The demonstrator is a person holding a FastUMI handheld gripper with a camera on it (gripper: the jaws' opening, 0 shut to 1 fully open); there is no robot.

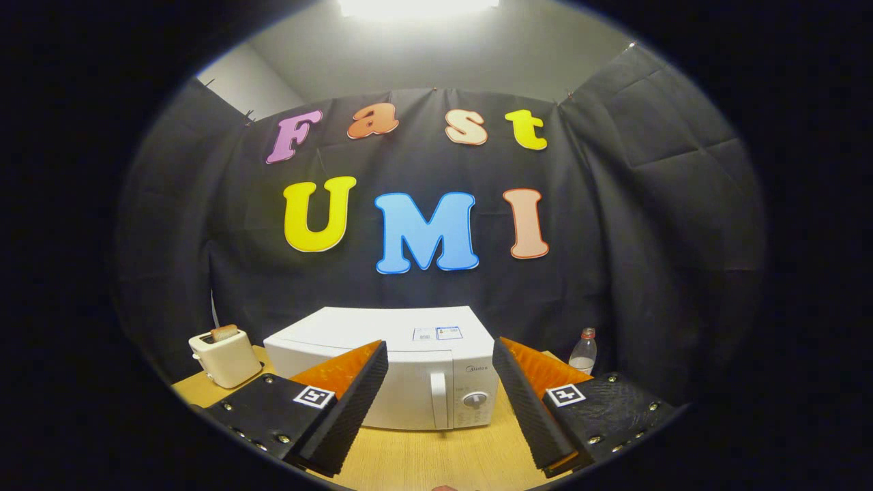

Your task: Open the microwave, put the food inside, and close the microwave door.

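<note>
Gripper view: gripper fingers spread wide, empty; closed microwave beyond them, on table.

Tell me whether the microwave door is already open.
No: the microwave door sits flush and closed, its handle untouched, beyond the open gripper, whose fingers hold nothing.

A staged recording booth: black cloth wall, kitchen appliances on a wooden table.
</note>
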